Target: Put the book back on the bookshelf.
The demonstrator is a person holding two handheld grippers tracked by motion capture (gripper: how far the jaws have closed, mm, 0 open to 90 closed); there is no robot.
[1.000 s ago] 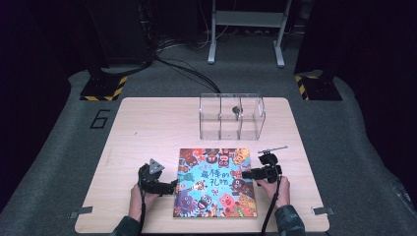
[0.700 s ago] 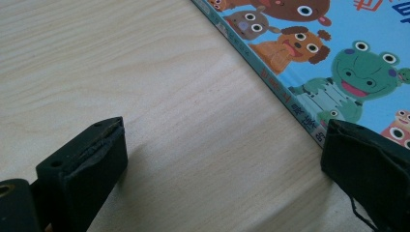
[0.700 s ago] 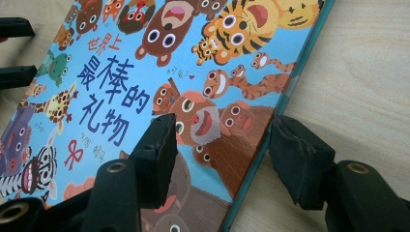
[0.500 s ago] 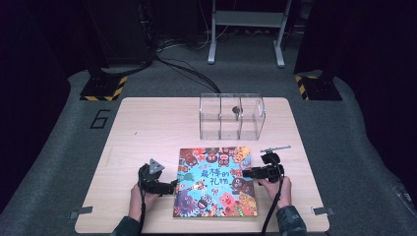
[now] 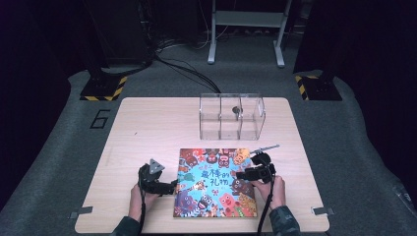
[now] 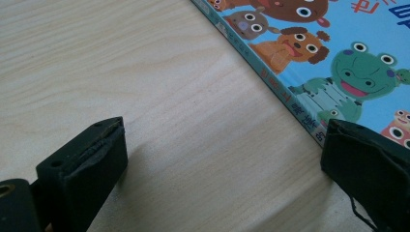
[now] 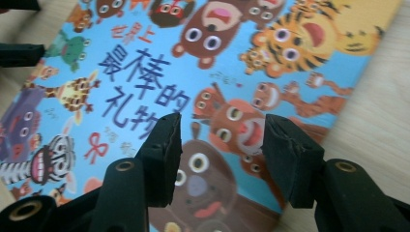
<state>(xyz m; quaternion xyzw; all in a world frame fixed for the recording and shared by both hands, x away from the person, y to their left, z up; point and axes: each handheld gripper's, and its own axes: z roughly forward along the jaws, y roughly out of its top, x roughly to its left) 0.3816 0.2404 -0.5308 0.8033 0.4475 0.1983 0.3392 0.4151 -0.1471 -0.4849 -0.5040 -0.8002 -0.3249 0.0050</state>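
- Pale wood grain covers the bench point(image 5: 147, 128), and your picture book point(image 5: 216, 183) lies flat on its near half, cover up, closer to your right-hand side than to the left.
- The cover is bright blue, crowded with cartoon animals and bearing large dark Chinese characters across the middle.
- Your left tool point(image 5: 164, 186) sits low on the bench just beside the book's left edge, pointing toward it.
- In the left gripper view its jaws stand wide apart with nothing pinched: one rests on bare wood, the other point(image 6: 372, 169) lies at the book's spine edge point(image 6: 285, 94).
- Whether that far jaw touches the spine you cannot tell from here.
- Your right tool point(image 5: 244, 174) hangs over the right part of the cover, reaching in from the book's right edge.
- In the right gripper view its two black jaws have a moderate gap between them; they have just been closing, and nothing sits between the pads point(image 7: 167, 145) but the cover beneath.
- The brown bear face on the book point(image 7: 208, 164) shows through that gap.
- A clear acrylic box point(image 5: 231, 117) with three compartments stands upright at the far side of the bench, well apart from the book; a small dark object point(image 5: 237, 110) sits in its middle part.
- A slim grey tool-like item point(image 5: 265, 147) lies on the bench just beyond the book's far right corner.
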